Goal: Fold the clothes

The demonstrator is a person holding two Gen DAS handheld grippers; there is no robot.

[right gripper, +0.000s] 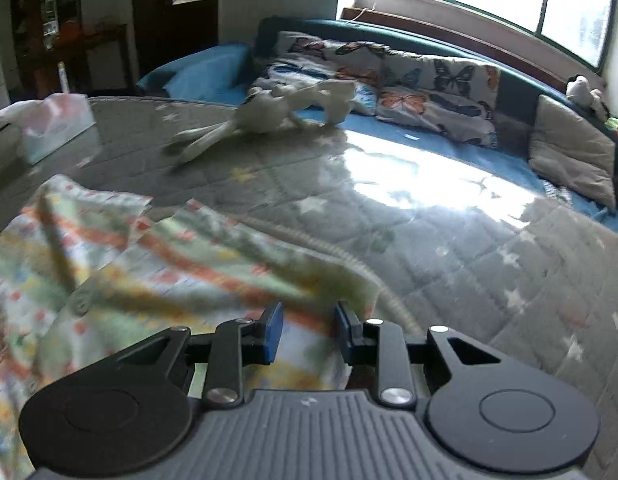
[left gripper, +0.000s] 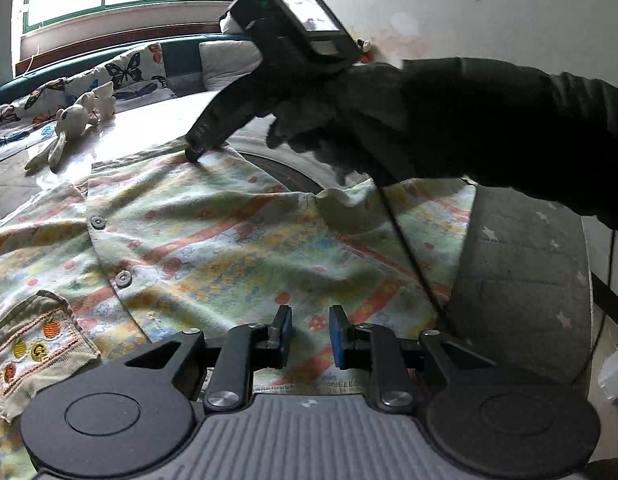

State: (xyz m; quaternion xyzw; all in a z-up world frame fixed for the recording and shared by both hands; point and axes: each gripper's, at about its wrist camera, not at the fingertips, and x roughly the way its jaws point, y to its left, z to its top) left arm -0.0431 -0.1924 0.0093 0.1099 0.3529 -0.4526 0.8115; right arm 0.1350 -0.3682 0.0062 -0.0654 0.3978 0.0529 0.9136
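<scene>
A child's printed garment [left gripper: 229, 248] with snap buttons [left gripper: 123, 278] and a knitted pocket [left gripper: 33, 352] lies spread on a grey quilted surface [left gripper: 521, 264]. My left gripper [left gripper: 311, 332] hovers over its near hem, jaws a little apart, fabric showing flat in the gap. My right gripper [left gripper: 197, 152], held by a dark gloved hand [left gripper: 389, 120], has its tips down at the garment's far edge. In the right wrist view, that gripper [right gripper: 309, 332] also has its pads apart above the blurred garment [right gripper: 149, 264], near its right edge. Nothing looks pinched.
A white plush rabbit [right gripper: 265, 116] lies on the far part of the quilted surface [right gripper: 469, 260], with a tissue box [right gripper: 57, 124] at the left. Butterfly-print pillows [right gripper: 429, 88] line a blue sofa under the window. A thin cable [left gripper: 409, 248] crosses the garment's right side.
</scene>
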